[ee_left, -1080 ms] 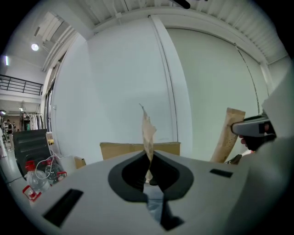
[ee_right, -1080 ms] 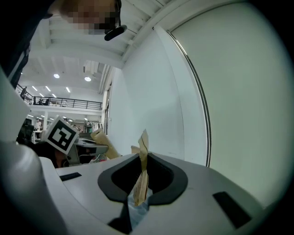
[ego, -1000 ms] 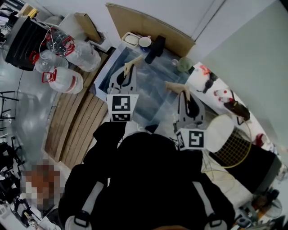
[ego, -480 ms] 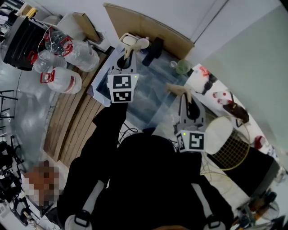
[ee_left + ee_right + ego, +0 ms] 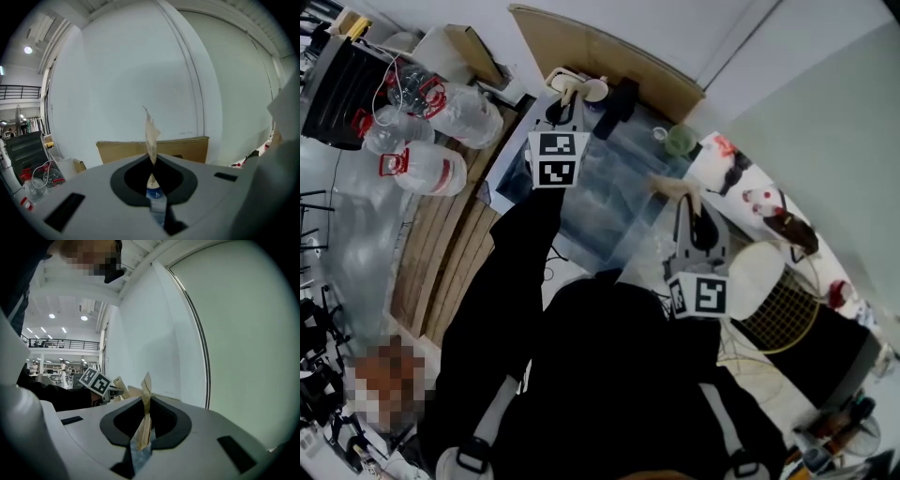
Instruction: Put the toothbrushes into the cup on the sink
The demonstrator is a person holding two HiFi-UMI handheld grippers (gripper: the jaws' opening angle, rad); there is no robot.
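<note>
The first toothbrush (image 5: 151,133), a slim stick in a pale beige paper sleeve with a blue-printed foot, stands upright, pinched between the clenched jaws of the left gripper (image 5: 568,94). That gripper reaches to the far left corner of the sink (image 5: 609,187), a glossy grey-blue basin top. Its tip hangs just beside, or perhaps just over, the small round white cup (image 5: 600,89) at the far edge. No view shows whether the stick has entered the cup's mouth. The second toothbrush (image 5: 144,416), in the same beige sleeve, is clamped the same way in the right gripper (image 5: 680,192). That gripper is nearer and to the right, well apart from the white cup and closer to a small green translucent cup (image 5: 681,139). Judging by where the left gripper is, the white cup is probably the target. So the task looks barely begun: both brushes are picked up, but none can be seen in a cup. The left one remains to be lowered and let go, then the right one carried across. Around the sink, a black upright object (image 5: 623,98) stands right of the white cup and a brown cardboard sheet (image 5: 609,47) leans on the far wall. Clear plastic water jugs with red handles (image 5: 441,112) lie at far left.
</note>
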